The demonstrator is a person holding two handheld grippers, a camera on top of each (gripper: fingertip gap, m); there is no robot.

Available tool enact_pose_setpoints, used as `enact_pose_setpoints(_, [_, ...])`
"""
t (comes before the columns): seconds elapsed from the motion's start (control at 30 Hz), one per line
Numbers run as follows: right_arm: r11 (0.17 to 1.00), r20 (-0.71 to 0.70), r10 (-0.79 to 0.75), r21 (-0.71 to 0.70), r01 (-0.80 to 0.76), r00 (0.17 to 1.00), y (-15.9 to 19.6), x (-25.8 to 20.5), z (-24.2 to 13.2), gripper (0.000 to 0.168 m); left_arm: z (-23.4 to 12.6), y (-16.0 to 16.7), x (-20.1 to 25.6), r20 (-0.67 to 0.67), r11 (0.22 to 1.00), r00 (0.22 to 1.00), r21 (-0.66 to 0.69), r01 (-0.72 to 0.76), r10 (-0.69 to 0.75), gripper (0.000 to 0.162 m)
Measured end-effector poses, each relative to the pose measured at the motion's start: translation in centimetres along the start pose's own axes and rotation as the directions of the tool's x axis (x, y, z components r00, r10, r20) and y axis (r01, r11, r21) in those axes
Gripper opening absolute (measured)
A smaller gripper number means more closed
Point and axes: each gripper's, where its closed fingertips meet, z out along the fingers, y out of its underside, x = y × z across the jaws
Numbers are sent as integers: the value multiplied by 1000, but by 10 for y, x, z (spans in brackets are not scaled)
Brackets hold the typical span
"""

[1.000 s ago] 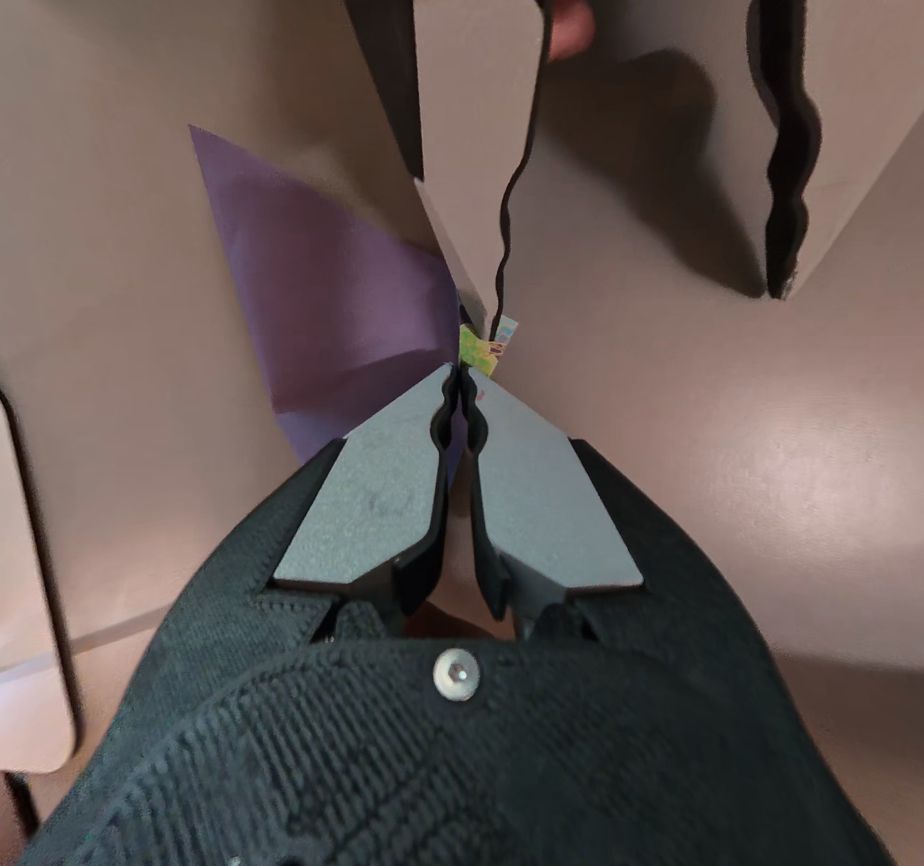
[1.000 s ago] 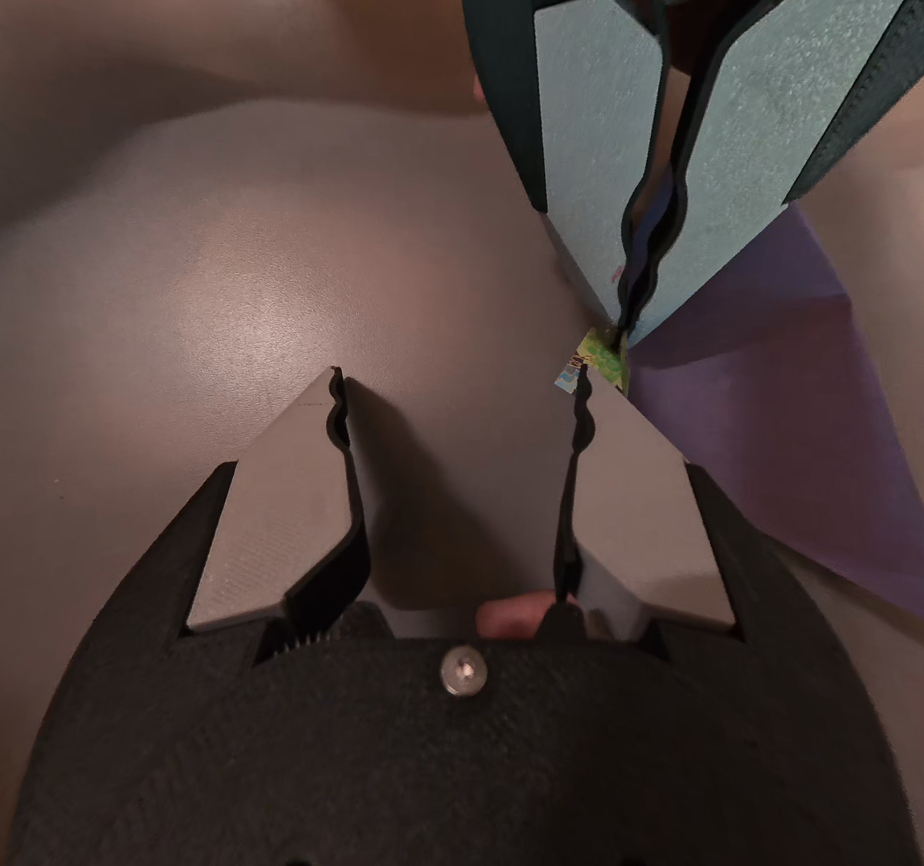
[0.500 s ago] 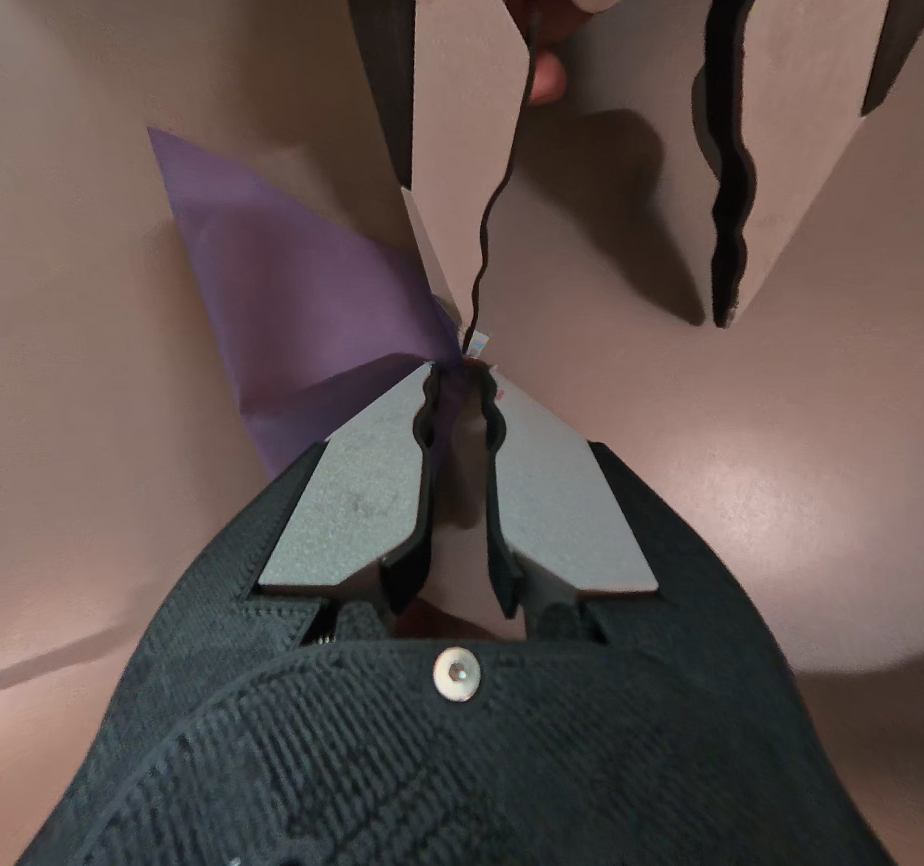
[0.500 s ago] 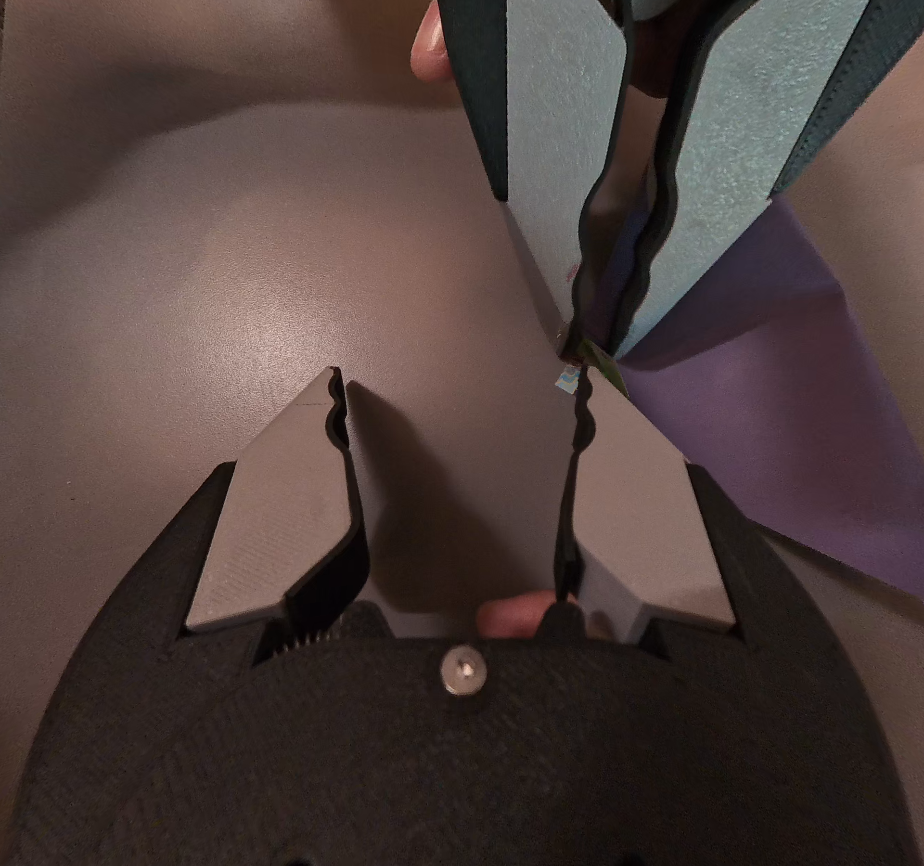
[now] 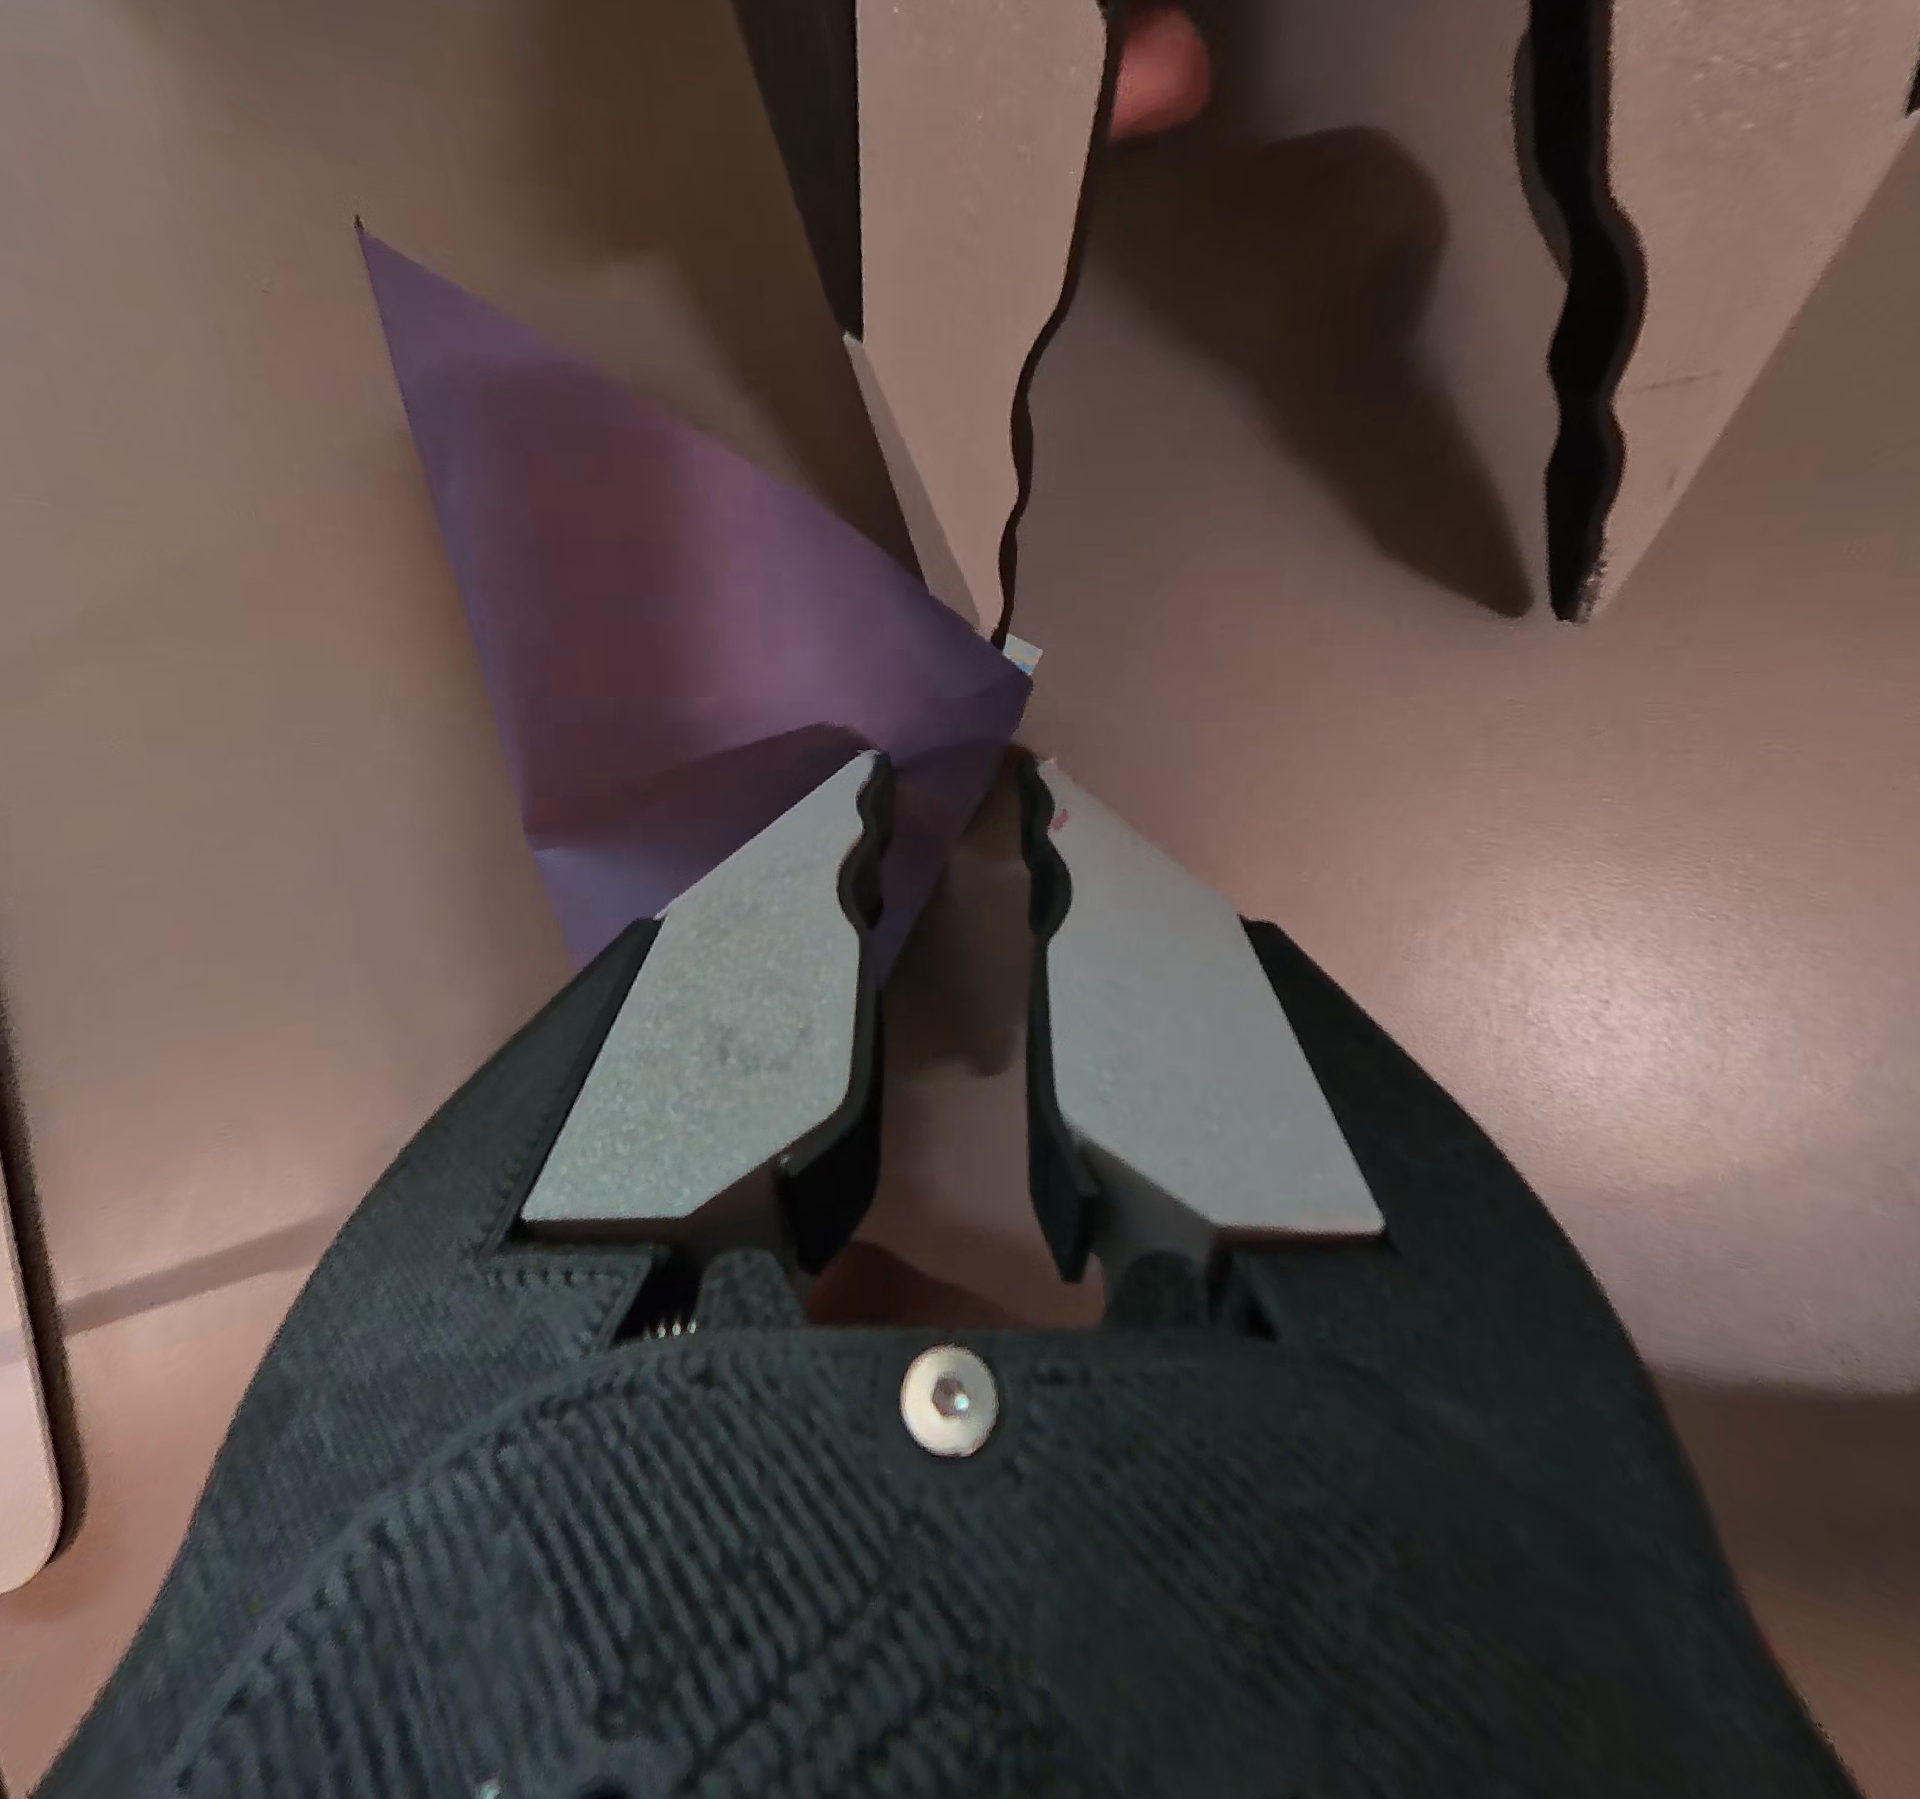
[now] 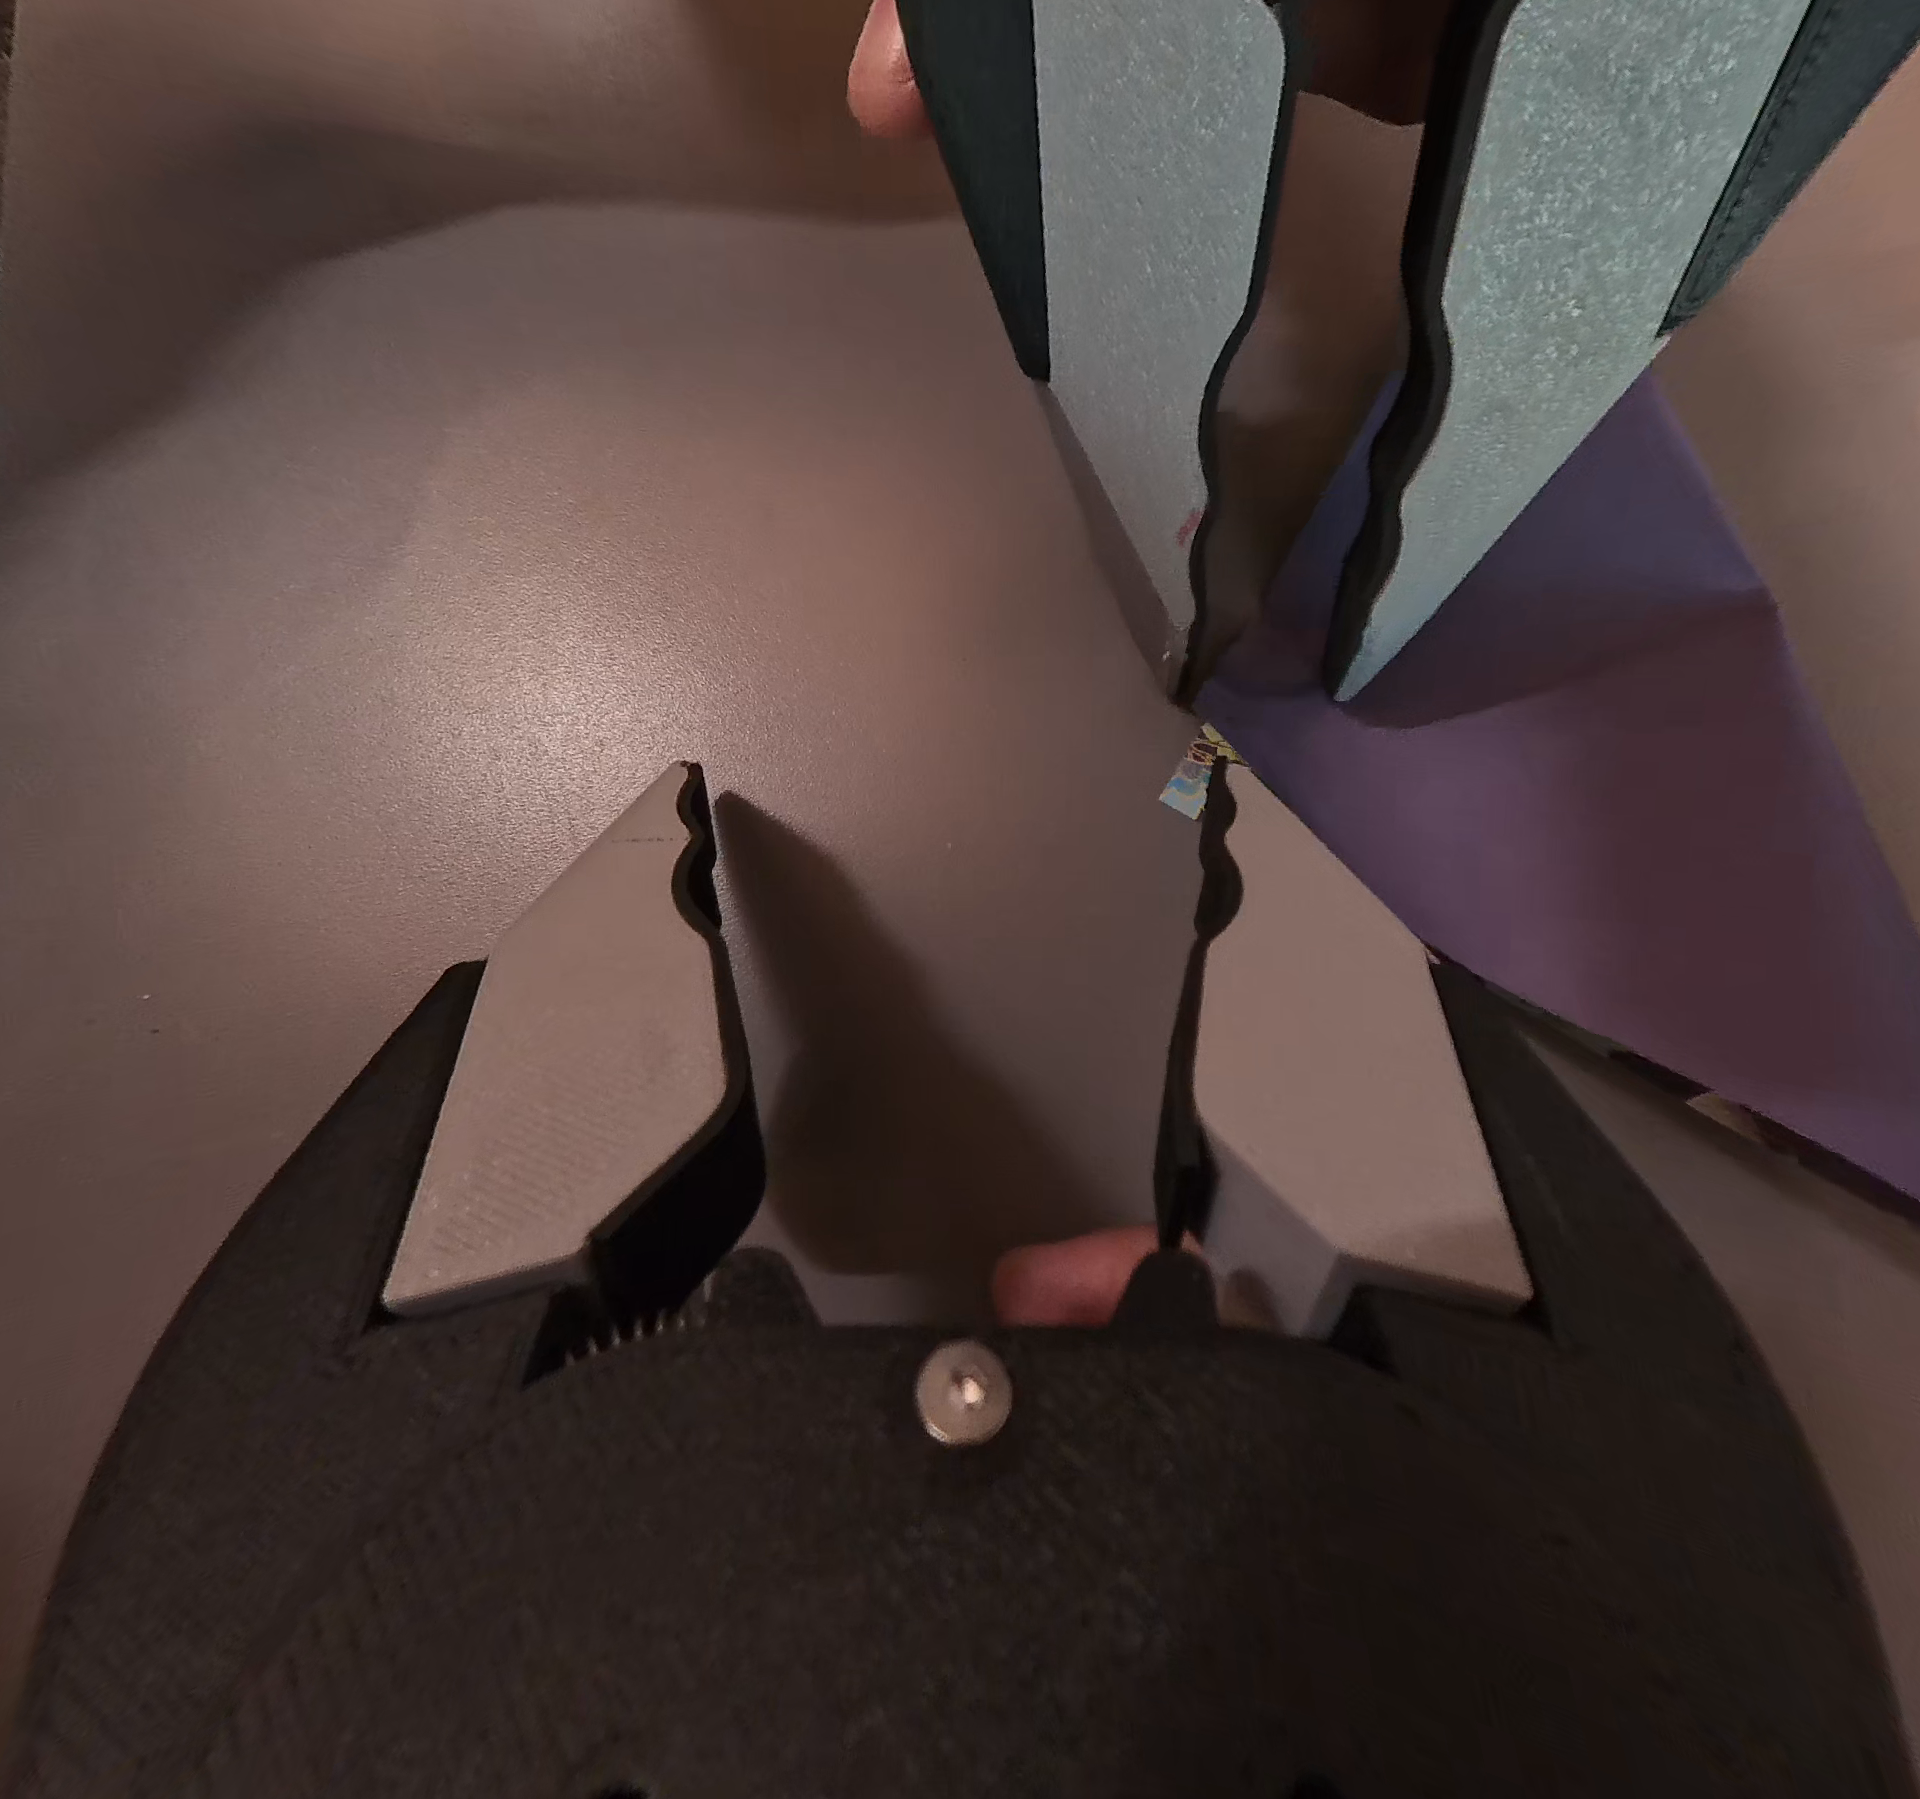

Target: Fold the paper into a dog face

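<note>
A folded purple paper [image 5: 665,586] lies on the table, its pointed corner toward both grippers. My left gripper [image 5: 951,762] is open with a narrow gap, and the paper's corner lies loosely between its jaws. In the right wrist view the paper [image 6: 1558,814] is at the right, with a small patterned bit of its underside [image 6: 1195,773] at the corner. My right gripper [image 6: 956,778] is wide open and empty. Its right fingertip [image 6: 1226,793] sits at the paper's corner, facing the left gripper [image 6: 1262,689]. The right gripper [image 5: 1288,627] also shows at the top of the left wrist view.
The smooth brown-grey table [image 6: 520,606] stretches out to the left of the right gripper. A pale board edge [image 5: 31,1334] stands at the far left of the left wrist view. The person's fingertips show behind the grippers [image 5: 1153,76] [image 6: 883,87].
My left gripper was shut on the paper's corner and has opened step by step, letting the corner go. The raised corner has sunk toward the table. The right gripper has stayed open in place.
</note>
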Motion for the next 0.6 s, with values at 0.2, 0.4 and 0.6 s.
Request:
enact_pose_setpoints(0.2, [1000,1,5,4,-5,1000,0,0,0,91,3,-5,-1,3,1000,1000,14,9,-9,31])
enact_pose_setpoints(0.4, [1000,10,16,7,-16,1000,1,0,-2,93,4,-5,-1,-28,998,998,33,52,-52,31])
enact_pose_setpoints(0.6, [1000,17,16,8,-17,1000,1,-2,-2,96,4,-4,-12,-2,998,998,23,57,-57,44])
